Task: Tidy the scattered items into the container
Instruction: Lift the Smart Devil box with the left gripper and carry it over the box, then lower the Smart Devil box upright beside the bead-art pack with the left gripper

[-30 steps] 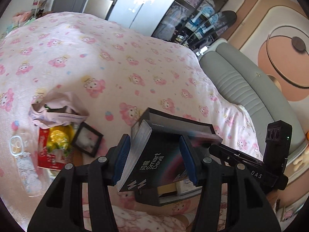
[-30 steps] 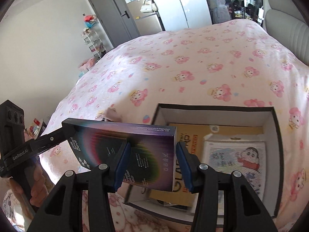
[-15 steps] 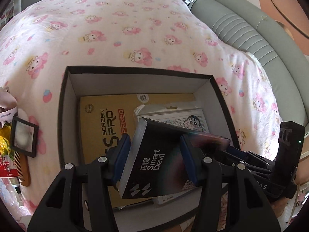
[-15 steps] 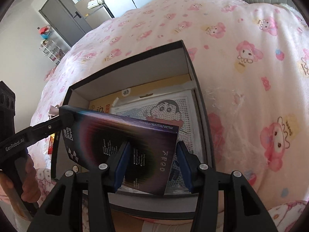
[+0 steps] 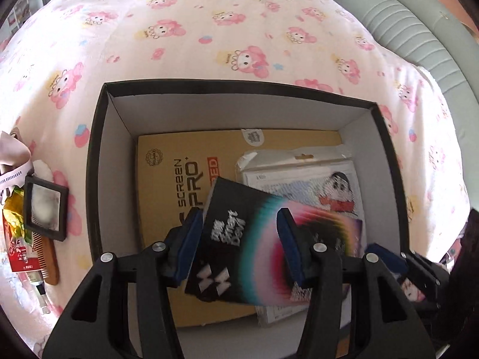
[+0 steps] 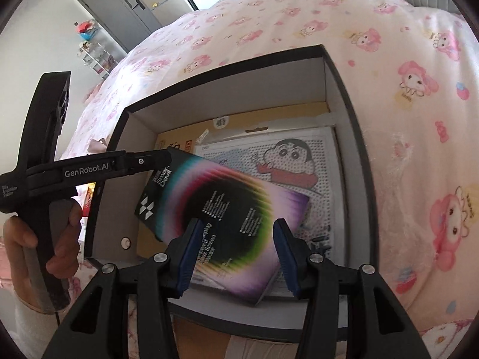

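A black, rainbow-printed "Smart Devil" box (image 5: 248, 251) is blurred and tilted inside the black open box (image 5: 95, 149), above a yellow screen-protector pack (image 5: 167, 179) and a cartoon bead pack (image 5: 335, 179). My left gripper (image 5: 241, 245) has its jaws spread with the rainbow box between the pads. My right gripper (image 6: 236, 248) also has its jaws spread over the same box (image 6: 227, 206). The container (image 6: 353, 125) fills the right wrist view, where the left gripper's body (image 6: 89, 170) reaches in from the left.
On the pink cartoon bedspread (image 5: 179, 30), left of the container, lie a small black mirror (image 5: 45, 206), a wooden comb (image 5: 48, 257), a red packet (image 5: 18, 254) and a pink pouch (image 5: 9, 155). A grey-green headboard (image 5: 404, 21) runs along the right.
Both grippers carried the rainbow box from above the bed down into the container. Both pairs of jaws have widened and the box now looks blurred, lower and flatter.
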Demonstrator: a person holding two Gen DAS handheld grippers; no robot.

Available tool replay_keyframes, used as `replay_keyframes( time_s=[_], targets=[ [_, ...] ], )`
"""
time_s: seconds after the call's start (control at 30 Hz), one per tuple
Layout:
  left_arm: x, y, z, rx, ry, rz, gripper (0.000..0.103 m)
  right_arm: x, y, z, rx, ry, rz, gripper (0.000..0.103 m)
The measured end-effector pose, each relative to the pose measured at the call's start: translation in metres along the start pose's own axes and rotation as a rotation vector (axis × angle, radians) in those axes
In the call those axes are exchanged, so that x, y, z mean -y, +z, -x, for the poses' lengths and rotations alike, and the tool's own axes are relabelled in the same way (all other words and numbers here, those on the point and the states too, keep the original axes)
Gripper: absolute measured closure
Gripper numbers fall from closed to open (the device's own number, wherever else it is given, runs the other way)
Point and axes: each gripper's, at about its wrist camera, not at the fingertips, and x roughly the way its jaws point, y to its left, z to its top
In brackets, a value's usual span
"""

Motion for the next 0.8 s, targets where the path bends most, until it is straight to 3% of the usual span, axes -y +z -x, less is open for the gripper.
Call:
replay_keyframes(
  time_s=[0.13, 0.27, 0.43, 0.63, 0.8],
  targets=[
    [0.0, -0.022, 0.014, -0.033, -0.121, 0.013, 0.051, -0.01, 0.017, 0.006, 0.043, -0.078, 0.077, 0.057],
    [0.003, -0.043, 0.012, -0.099, -0.167, 0.029, 0.052, -0.02, 0.043, -0.014, -0.008, -0.113, 0.162, 0.058],
    [0.007, -0.057, -0.004, -0.166, -0.145, 0.046, 0.052, -0.015, 0.048, -0.034, -0.067, -0.085, 0.14, 0.058],
    [0.002, -0.063, -0.022, -0.2, -0.121, 0.091, 0.052, -0.001, 0.034, -0.035, -0.077, -0.059, 0.083, 0.057],
    [-0.009, -0.053, -0.026, -0.155, -0.057, 0.159, 0.052, 0.0, 0.032, -0.035, -0.078, -0.069, 0.095, 0.057]
  ],
)
